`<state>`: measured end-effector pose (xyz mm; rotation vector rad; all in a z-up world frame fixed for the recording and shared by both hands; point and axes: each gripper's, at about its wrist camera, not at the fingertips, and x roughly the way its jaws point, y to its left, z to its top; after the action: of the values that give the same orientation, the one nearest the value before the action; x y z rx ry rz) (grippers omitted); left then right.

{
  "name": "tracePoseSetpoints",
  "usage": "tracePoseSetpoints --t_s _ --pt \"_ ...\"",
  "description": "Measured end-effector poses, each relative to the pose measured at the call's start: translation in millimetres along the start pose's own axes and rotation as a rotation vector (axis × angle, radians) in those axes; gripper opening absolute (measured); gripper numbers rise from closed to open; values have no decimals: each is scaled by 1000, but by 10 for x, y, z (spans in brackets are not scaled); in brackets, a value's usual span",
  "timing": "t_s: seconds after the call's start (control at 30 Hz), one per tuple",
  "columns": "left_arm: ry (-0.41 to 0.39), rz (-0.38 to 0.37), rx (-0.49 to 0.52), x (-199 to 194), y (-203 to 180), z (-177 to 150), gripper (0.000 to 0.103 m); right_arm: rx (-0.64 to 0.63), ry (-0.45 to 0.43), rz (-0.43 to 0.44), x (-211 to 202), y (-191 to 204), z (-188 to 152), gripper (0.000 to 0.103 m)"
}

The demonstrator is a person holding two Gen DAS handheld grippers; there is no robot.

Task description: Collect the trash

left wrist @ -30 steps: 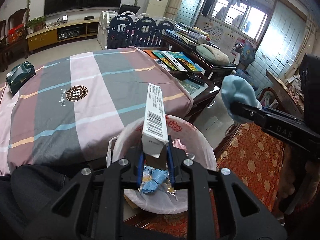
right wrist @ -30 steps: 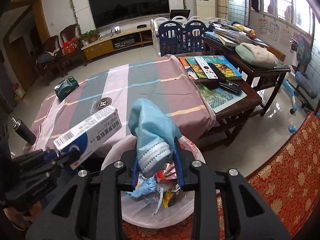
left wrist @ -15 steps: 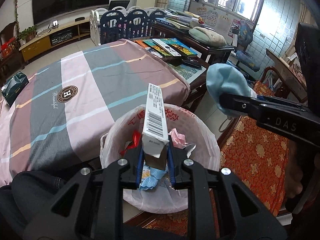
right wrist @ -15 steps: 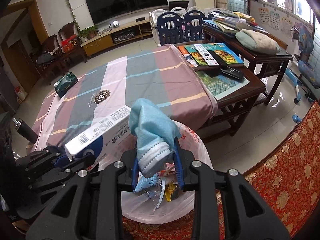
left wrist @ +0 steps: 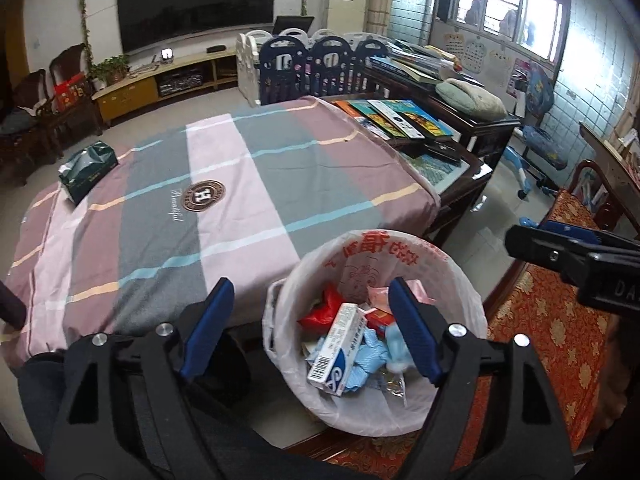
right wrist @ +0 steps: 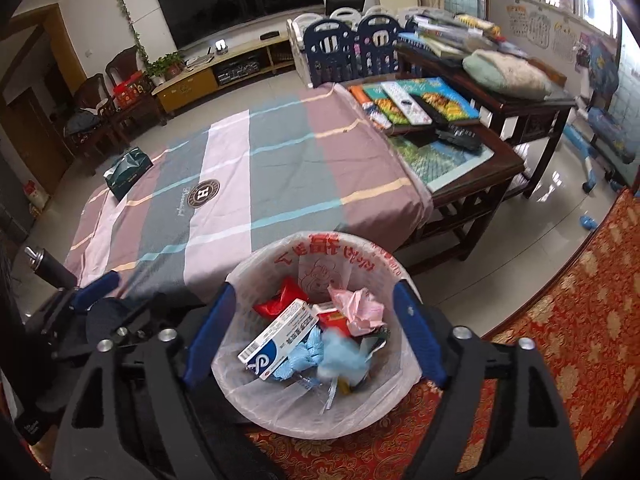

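A trash bin lined with a white bag (left wrist: 460,272) (right wrist: 248,268) stands on the floor by the table's near edge. Inside lie the white and blue box (left wrist: 336,350) (right wrist: 280,338), the light blue face mask (right wrist: 340,354) (left wrist: 394,346), red and pink wrappers and other scraps. My left gripper (left wrist: 310,306) is open and empty above the bin's left side. My right gripper (right wrist: 318,312) is open and empty right above the bin; its fingers also show at the right edge of the left wrist view (left wrist: 560,254).
The table with a striped pink and grey cloth (left wrist: 224,184) (right wrist: 256,168) carries a green tissue pack (left wrist: 86,170) (right wrist: 128,170). A dark side table (right wrist: 460,148) with books and remotes stands to the right. A red patterned cushion (right wrist: 560,340) lies under the bin's right side.
Both grippers opened. The box dropped from my left gripper and the blue mask from my right gripper into the bin.
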<state>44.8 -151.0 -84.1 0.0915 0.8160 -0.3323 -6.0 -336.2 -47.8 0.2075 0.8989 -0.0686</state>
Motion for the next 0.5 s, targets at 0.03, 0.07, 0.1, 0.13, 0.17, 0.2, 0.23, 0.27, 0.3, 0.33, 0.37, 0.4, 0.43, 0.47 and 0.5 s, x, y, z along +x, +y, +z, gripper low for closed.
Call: tracePoseSetpoints --t_s 0.03,0.07,0.1,0.13,0.17,0.2,0.23,0.27,0.3,0.33,0.37,0.4,0.43,0.47,0.5 --pt "-12 27 -9 -55 50 20 85 -10 -21 -9 -60 41 14 88" --pt "-28 58 -20 -132 108 42 86 -25 -48 -14 -136 95 27 91" --pt "-43 90 -32 -224 170 62 89 -40 -72 -21 -203 138 42 94" --pt "-51 116 -44 -309 228 80 91 -61 -102 -34 -295 202 57 97" --pt "-60 132 -56 -393 277 95 91 -78 -127 -52 -371 247 73 100" --pt "-70 140 -68 -481 324 112 93 -96 -145 -79 -445 304 88 100" --pt "-85 148 -84 -595 374 121 95 -109 -153 -101 -501 351 112 100" --pt "-104 152 -93 -703 413 128 96 -119 -160 -106 -547 381 123 100" --pt "-127 161 -98 -820 442 134 98 -126 -165 -94 -588 408 134 100" --pt "-145 174 -99 -911 459 135 100 -132 -169 -69 -626 435 137 100" --pt "-159 187 -98 -987 470 141 100 -140 -169 -43 -656 459 135 100" --pt "-166 194 -97 -1045 477 149 100 -146 -167 -29 -674 485 137 100" --pt "-170 199 -99 -1090 490 150 100 -149 -162 -24 -686 514 139 100" --pt "-171 197 -103 -1134 513 145 100 -151 -153 -24 -689 543 141 100" --pt "-171 193 -108 -1161 522 139 100 -152 -145 -23 -691 567 142 100"
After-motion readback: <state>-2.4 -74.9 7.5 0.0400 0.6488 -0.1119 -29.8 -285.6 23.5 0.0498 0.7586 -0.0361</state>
